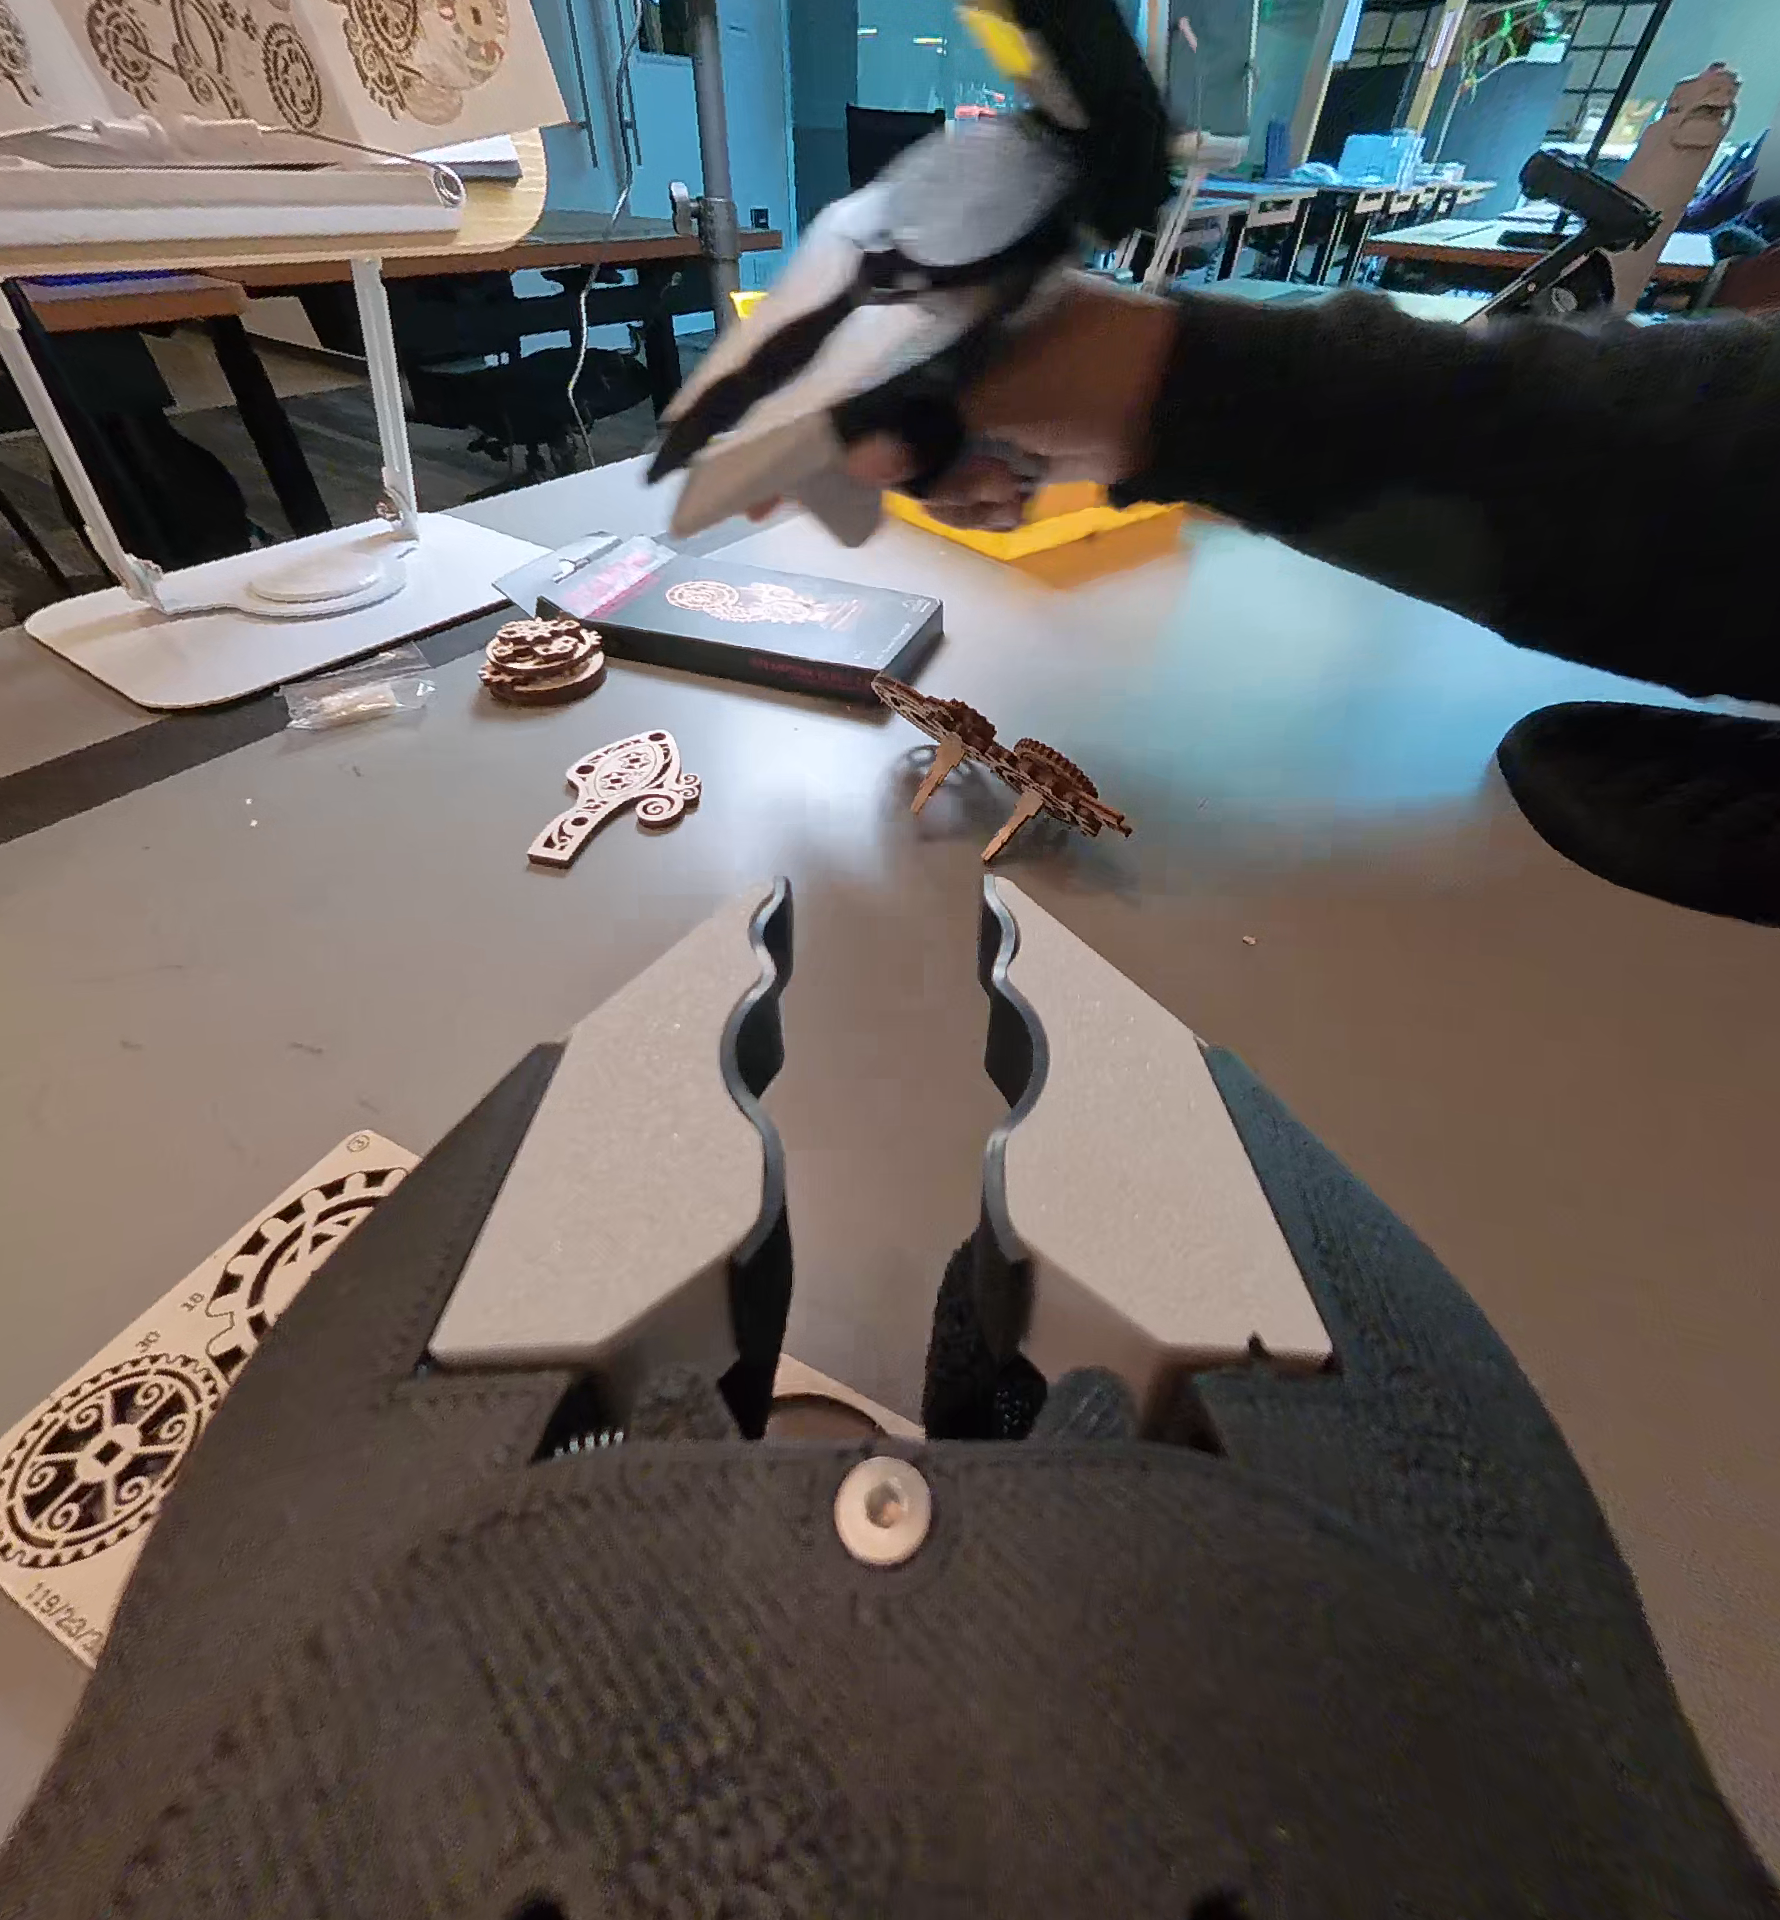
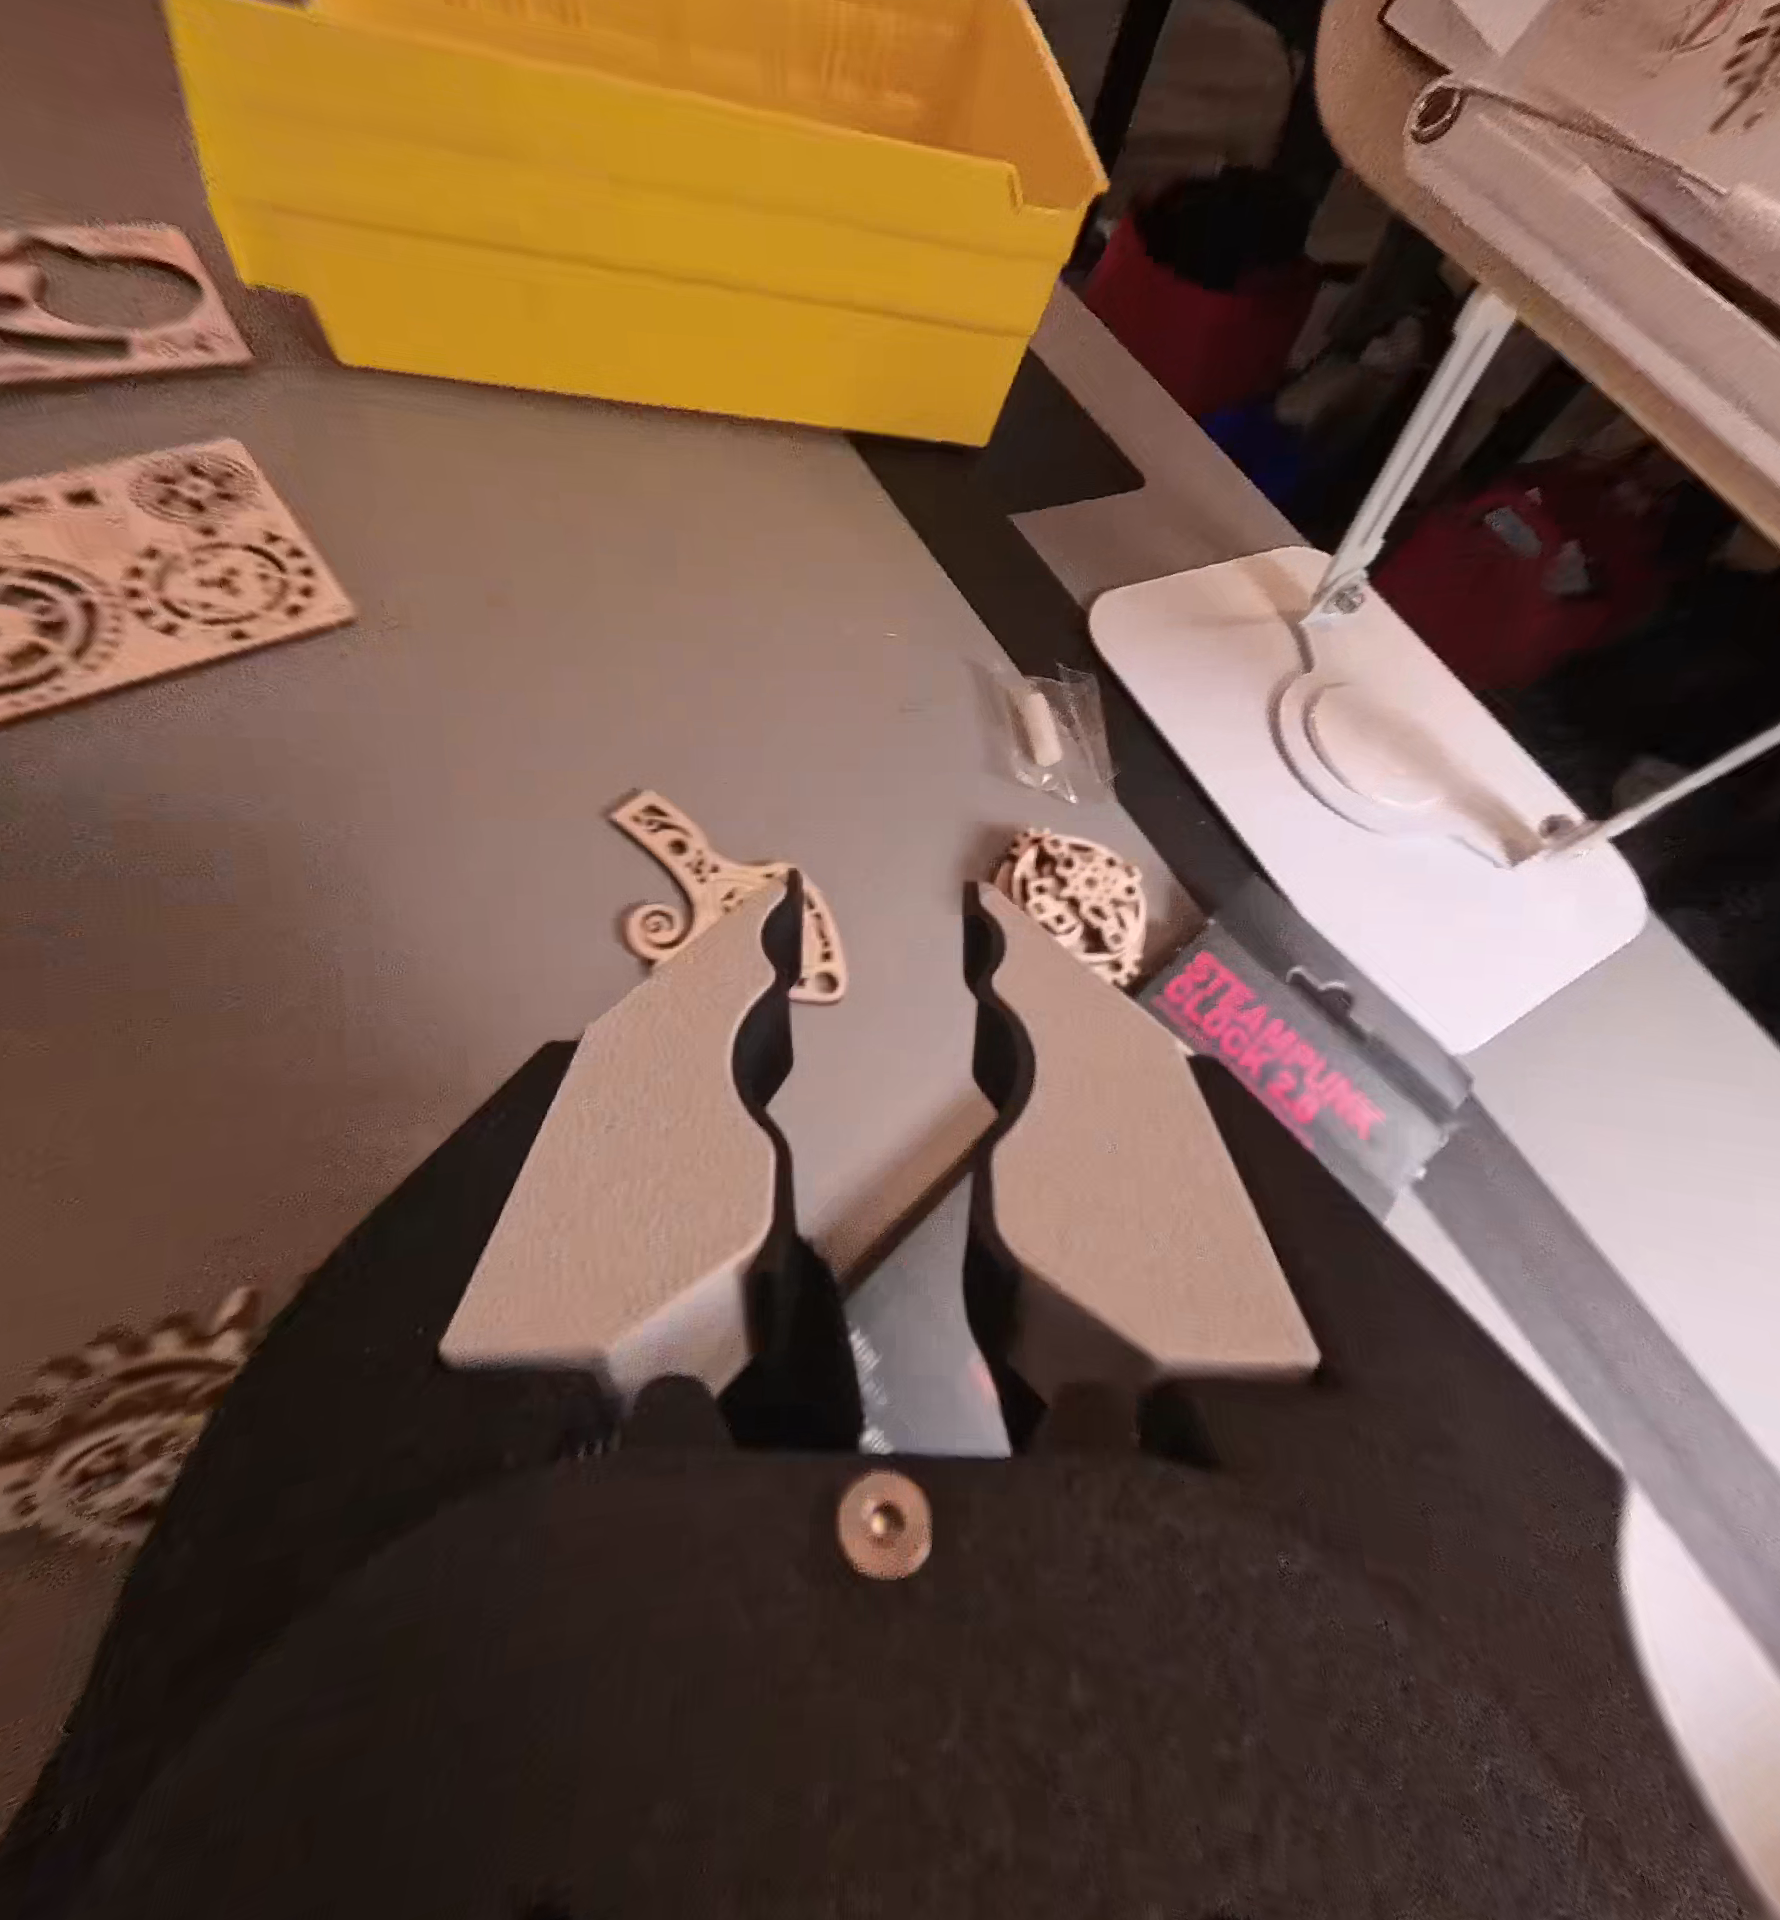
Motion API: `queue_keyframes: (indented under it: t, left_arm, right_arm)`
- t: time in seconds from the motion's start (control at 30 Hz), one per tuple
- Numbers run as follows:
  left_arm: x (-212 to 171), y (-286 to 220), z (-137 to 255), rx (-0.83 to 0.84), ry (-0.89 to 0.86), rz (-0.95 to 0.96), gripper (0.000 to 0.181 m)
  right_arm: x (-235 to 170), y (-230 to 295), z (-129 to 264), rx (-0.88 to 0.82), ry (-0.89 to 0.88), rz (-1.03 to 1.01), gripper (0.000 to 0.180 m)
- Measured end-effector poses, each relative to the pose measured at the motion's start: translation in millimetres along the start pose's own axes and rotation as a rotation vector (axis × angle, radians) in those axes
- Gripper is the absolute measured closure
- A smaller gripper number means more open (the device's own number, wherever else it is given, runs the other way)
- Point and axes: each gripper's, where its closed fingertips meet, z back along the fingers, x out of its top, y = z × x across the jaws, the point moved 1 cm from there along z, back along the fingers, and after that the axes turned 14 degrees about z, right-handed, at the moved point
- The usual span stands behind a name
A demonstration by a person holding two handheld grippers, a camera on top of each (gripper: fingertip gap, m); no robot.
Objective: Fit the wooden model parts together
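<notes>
Left tool [image 1: 886,894], nearest in the left wrist view, held low over the grey tabletop [image 1: 1385,1091] with its two fingers parted by a clear gap and nothing between them. A laser-cut wooden sheet [image 1: 107,1423] with gear-shaped cutouts lies flat beside its lower left flank. Beyond the fingertips, a flat ornamental wooden piece [image 1: 611,795] lies on the tabletop; to its right, a partly built gear assembly [image 1: 1011,764] stands tilted on two thin wooden legs. Farther back, a small stack of round gear parts [image 1: 541,657] sits just beside a dark product box [image 1: 761,623], with a clear plastic bag [image 1: 356,698] near the white base of a document stand [image 1: 231,613]. Right tool [image 1: 720,488], blurred, hangs in the air above the box, gripped by a dark-sleeved hand [image 1: 1062,405]; a yellow bin [image 1: 1062,525] lies behind. In the right wrist view, the right tool [image 2: 881,894] likewise shows its fingers apart and empty, pointing down toward the ornamental piece and the round gear stack, with two further cut sheets [image 2: 117,582] at far left.
</notes>
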Motion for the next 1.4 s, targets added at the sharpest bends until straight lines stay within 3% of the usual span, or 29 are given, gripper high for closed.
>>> queue_keyframes:
  t: [0.23, 0.3, 0.37, 0.43, 0.6, 0.83, 0.9, 1.0, 1.1, 1.2, 1.4]
  left_arm:
    - [-4.6, 0.5, 0.9, 0.001, 0.012, 0.004, 0.148]
    - [-5.0, 0.4, 0.2, -0.01, 0.014, 0.017, 0.148]
    - [-5.2, -0.4, -0.3, -0.024, 0.016, 0.028, 0.148]
    - [-4.9, -1.0, -0.3, -0.033, 0.015, 0.035, 0.148]
    - [-1.4, 2.5, 0.4, -0.021, -0.002, 0.057, 0.145]
    - [32.8, 12.5, -13.1, -0.093, -0.123, 0.248, 0.123]
    - [43.1, 3.3, -23.2, -0.22, -0.131, 0.315, 0.109]
    - [66.1, -40.7, -20.6, -0.659, -0.142, 0.527, 0.11]
    - [85.3, -60.2, -18.5, -0.922, -0.174, 0.71, 0.131]
    - [76.4, -76.0, -31.8, -0.984, -0.085, 0.738, 0.173]
    - [61.2, -69.7, -38.0, -0.893, -0.066, 0.727, 0.174]
  right_arm:
    - [-35.3, -68.2, -124.5, 0.129, 0.319, 0.059, 0.155]
    - [-44.2, -72.5, -141.9, 0.164, 0.365, 0.042, 0.158]
    - [-40.8, -66.3, -149.4, 0.238, 0.341, -0.012, 0.178]
    - [-31.0, -69.3, -146.4, 0.212, 0.287, 0.022, 0.18]
    - [29.9, -37.7, -88.0, 0.29, 0.009, -0.013, 0.18]
    - [107.1, 77.7, 41.8, 0.635, -0.403, -0.212, 0.18]
    - [119.6, 102.6, 73.3, 0.72, -0.51, -0.28, 0.18]
    - [122.8, 120.5, 106.3, 0.773, -0.607, -0.365, 0.18]
    - [116.6, 129.9, 128.4, 0.809, -0.661, -0.423, 0.18]
    - [104.9, 128.5, 136.1, 0.752, -0.683, -0.458, 0.18]
    - [82.6, 123.5, 136.6, 0.667, -0.701, -0.509, 0.18]
